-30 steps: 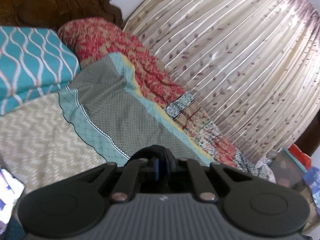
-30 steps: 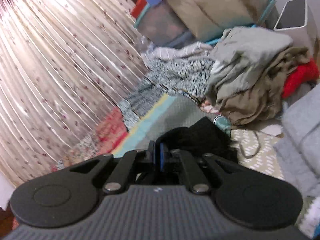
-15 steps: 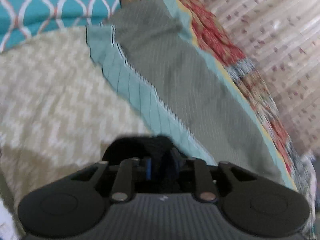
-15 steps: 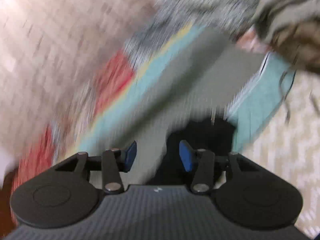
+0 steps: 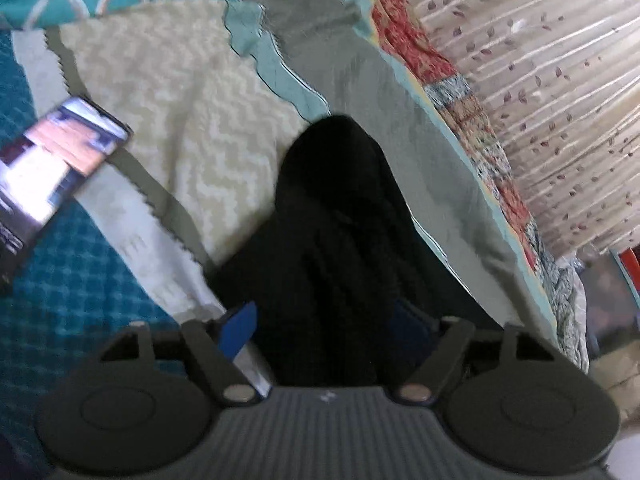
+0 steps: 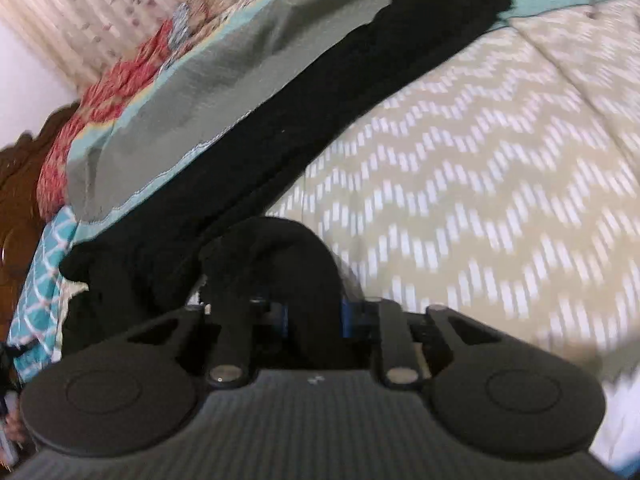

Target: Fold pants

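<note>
Black and soft, the pants point(image 6: 360, 92) lie stretched in a long strip on the bed point(image 6: 500, 168), running away from the right hand-held gripper point(image 6: 312, 316) toward the far upper right, partly over a grey-green blanket point(image 6: 192, 92) and partly over the cream zigzag bedspread. In the left wrist view the same dark cloth point(image 5: 340, 220) sits directly ahead of the left hand-held gripper point(image 5: 320, 332) and reaches back between its fingers.

That left hand-held gripper stands spread wide, one blue pad point(image 5: 240, 328) bare on the left side, nothing pinched. The right one has its pads closer together with a hump of black cloth bunched between them; whether it actually pinches the cloth I cannot tell, as the fabric hides the contact.

A phone point(image 5: 56, 160) lies off to the left of the left hand-held gripper, apart from the pants.

This fabric looks light and limp; it will likely sag, bunch and slide rather than hold a crease, so one corner alone would let the rest droop. Better to take it at the ends of the strip, by hem or waistband, pinching all layers together.
</note>
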Demonstrator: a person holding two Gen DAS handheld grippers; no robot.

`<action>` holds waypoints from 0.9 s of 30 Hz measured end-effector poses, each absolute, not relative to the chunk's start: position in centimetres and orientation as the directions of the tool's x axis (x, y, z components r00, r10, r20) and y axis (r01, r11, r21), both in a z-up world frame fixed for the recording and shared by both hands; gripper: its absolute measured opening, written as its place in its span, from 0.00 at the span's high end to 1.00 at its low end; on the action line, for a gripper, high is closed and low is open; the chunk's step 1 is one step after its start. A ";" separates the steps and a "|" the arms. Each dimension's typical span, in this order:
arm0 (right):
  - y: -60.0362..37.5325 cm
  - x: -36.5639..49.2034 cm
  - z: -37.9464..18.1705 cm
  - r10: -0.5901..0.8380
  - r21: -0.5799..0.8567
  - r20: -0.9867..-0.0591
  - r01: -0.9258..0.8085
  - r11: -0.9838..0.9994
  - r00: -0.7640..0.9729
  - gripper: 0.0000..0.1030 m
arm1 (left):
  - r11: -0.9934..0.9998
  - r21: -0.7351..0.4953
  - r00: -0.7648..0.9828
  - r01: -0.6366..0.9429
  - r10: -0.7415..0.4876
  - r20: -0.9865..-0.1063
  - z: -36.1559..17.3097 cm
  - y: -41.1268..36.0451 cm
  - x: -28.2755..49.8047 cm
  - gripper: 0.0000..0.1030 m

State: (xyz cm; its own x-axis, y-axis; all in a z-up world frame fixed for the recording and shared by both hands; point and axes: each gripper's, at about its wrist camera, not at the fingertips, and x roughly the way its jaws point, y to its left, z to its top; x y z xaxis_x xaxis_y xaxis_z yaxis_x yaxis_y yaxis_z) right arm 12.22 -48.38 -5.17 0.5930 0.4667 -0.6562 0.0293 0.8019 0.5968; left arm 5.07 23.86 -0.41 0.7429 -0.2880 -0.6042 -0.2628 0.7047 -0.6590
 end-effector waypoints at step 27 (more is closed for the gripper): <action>-57.5 3.0 3.2 -0.123 0.509 -0.601 0.496 0.703 0.790 0.26 | 0.871 -0.488 0.775 -0.059 -0.267 -0.572 3.9 21.6 9.0 0.54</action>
